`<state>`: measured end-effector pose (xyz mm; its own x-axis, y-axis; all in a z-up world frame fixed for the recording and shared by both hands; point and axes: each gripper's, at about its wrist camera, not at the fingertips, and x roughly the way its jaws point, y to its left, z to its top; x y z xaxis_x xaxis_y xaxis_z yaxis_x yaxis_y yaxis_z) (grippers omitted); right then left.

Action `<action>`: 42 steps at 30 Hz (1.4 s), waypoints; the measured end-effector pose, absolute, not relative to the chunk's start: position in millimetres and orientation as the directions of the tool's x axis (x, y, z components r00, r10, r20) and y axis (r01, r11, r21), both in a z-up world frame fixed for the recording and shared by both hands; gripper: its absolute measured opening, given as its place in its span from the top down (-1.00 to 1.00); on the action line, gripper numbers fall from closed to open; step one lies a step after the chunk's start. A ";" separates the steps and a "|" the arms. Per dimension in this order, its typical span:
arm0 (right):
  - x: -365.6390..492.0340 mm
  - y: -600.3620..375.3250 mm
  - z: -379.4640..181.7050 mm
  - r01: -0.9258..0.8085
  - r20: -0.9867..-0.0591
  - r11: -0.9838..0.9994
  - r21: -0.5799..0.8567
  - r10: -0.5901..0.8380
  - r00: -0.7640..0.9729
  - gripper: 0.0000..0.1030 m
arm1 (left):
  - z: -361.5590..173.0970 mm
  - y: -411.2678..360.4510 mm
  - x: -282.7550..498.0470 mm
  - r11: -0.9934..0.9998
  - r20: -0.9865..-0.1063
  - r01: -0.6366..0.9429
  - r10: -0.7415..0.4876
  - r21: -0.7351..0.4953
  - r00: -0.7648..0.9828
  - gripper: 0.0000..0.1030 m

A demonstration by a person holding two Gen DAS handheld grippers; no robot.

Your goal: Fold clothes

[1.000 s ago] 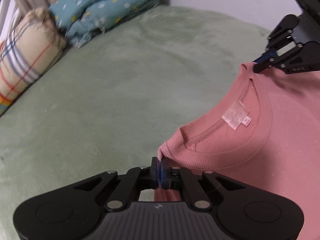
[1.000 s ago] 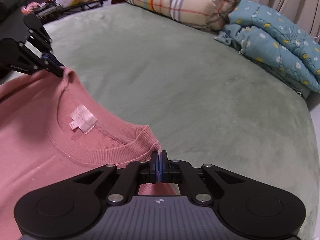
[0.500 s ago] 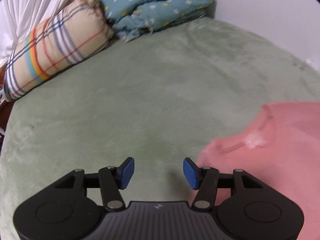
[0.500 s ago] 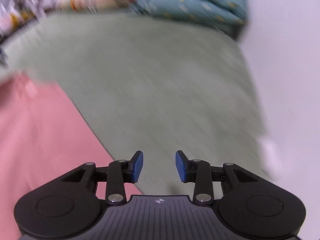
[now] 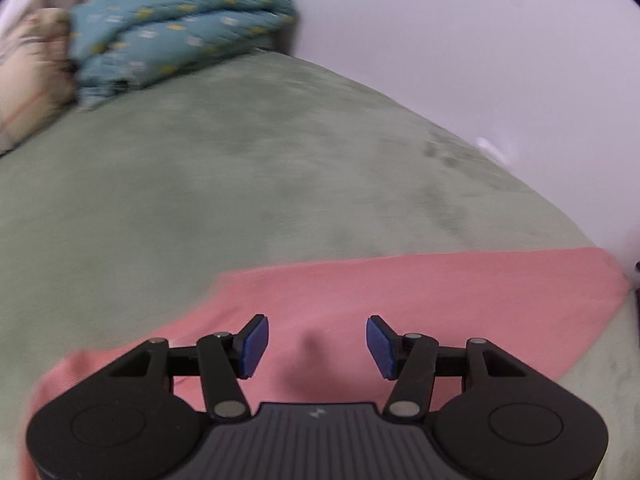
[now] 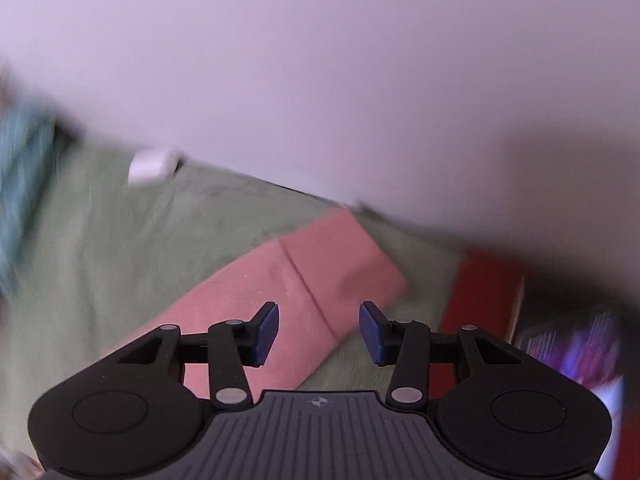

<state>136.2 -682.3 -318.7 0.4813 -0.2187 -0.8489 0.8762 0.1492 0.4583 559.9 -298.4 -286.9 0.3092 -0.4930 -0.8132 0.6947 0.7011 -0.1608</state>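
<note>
Beside the bed (image 6: 120,264), right-wrist view alone shows red (image 6: 480,292).

A bedroom in a home: a wide bed (image 5: 248,184) under a soft green cover, a rolled teal quilt (image 5: 176,28) with small flowers, a checked pillow (image 5: 28,80) (blurred) beside it, and a plain pale wall (image 5: 460,40) behind.
</note>
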 end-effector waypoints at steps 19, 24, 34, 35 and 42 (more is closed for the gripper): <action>153.7 -704.7 -339.7 0.794 -0.635 0.177 0.582 -0.512 0.579 0.90 | -339.3 -388.4 591.5 0.719 -0.875 0.685 -0.399 -0.114 0.273 0.28; 152.8 -711.9 -354.9 0.867 -0.752 0.083 0.491 -0.462 0.470 0.38 | -309.3 -339.3 588.2 0.725 -0.831 0.648 -0.495 -0.234 0.254 -0.04; 128.5 -581.0 -290.0 0.715 -0.796 0.623 0.317 -0.236 0.558 0.22 | -235.3 -119.5 499.2 0.840 -0.778 0.355 -0.525 -0.409 0.346 -0.33; 132.5 -550.5 -291.6 0.616 -0.816 0.704 0.352 -0.092 0.571 0.22 | -236.3 -92.1 479.8 0.855 -0.789 0.307 -0.508 -0.417 0.344 -0.33; 120.2 -396.7 -332.0 0.316 -0.828 0.776 0.546 0.443 0.344 0.22 | -268.8 36.3 337.5 0.918 -0.892 0.087 -0.397 -0.387 0.216 -0.30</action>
<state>120.2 -396.7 -332.0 0.3437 0.4428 -0.8281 0.3164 0.7757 0.5461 337.5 36.3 -268.8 0.2155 -0.3965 -0.8924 0.0875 0.9180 -0.3868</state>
